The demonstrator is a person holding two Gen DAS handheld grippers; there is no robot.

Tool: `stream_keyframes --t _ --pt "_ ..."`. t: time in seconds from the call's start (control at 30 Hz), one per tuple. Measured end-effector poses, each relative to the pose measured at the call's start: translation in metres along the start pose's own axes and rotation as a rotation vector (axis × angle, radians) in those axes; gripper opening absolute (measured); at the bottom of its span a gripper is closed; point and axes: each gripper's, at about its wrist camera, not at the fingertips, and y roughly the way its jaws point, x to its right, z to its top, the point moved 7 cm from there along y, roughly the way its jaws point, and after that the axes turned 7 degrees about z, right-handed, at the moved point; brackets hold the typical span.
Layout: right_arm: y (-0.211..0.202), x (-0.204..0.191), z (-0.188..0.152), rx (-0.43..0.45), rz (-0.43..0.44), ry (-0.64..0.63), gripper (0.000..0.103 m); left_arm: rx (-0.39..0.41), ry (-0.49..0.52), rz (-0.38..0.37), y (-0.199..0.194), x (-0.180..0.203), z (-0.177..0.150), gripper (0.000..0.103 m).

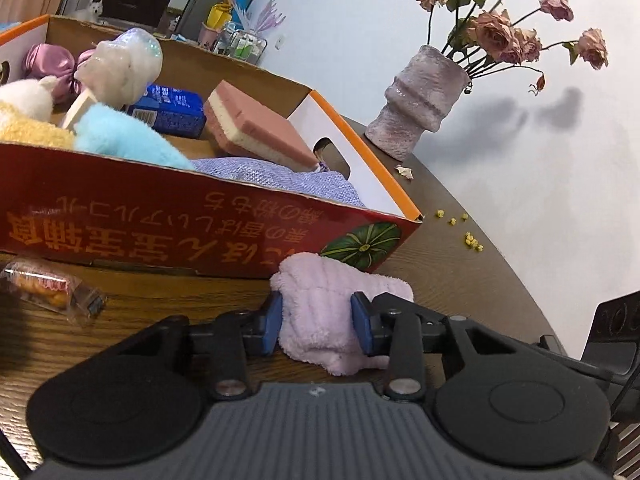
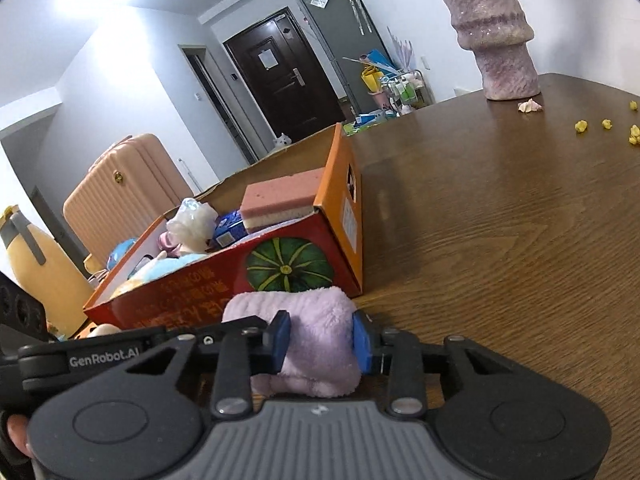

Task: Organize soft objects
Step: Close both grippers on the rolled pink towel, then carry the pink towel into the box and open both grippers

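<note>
Towel, pale pink and fluffy, lies folded on the wooden counter just in front of the red box, touching its printed side. Left tool has its blue pads pressed into the towel from both sides, jaws narrowed on it; right tool grips the same towel the same way, its pads sunk into the pile. Beside the left tool, a clear snack wrapper rests on the counter against the box front. Inside the box sit a blue plush, a yellow plush, a blue cloth, a pink sponge leaning on the end wall, a blue packet, a white shiny bundle and a purple satin piece. Past the box, yellow crumbs and a petal dot the counter near a rough vase of dried roses. Farther off stand a suitcase and a dark door.
</note>
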Motion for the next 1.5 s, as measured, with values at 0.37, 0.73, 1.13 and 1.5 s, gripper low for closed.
stream_keyframes --t 0.37,0.73,1.13,1.5 --pt "-0.025 -0.019 -0.012 -0.003 0.016 -0.057 0.019 0.005 0.054 0.073 -0.040 0.023 -0.014 0.027" --pt "-0.097 -0.084 -0.064 0.022 0.066 -0.105 0.019 0.058 0.007 0.022 -0.139 0.025 -0.065 0.027" --pt "-0.108 -0.138 -0.022 0.121 0.091 -0.235 0.019 0.209 0.033 -0.005 -0.180 0.026 -0.010 0.027" --pt "0.010 -0.153 0.097 0.069 0.117 -0.309 0.019 0.209 -0.045 0.002 -0.114 -0.035 0.122 0.027"
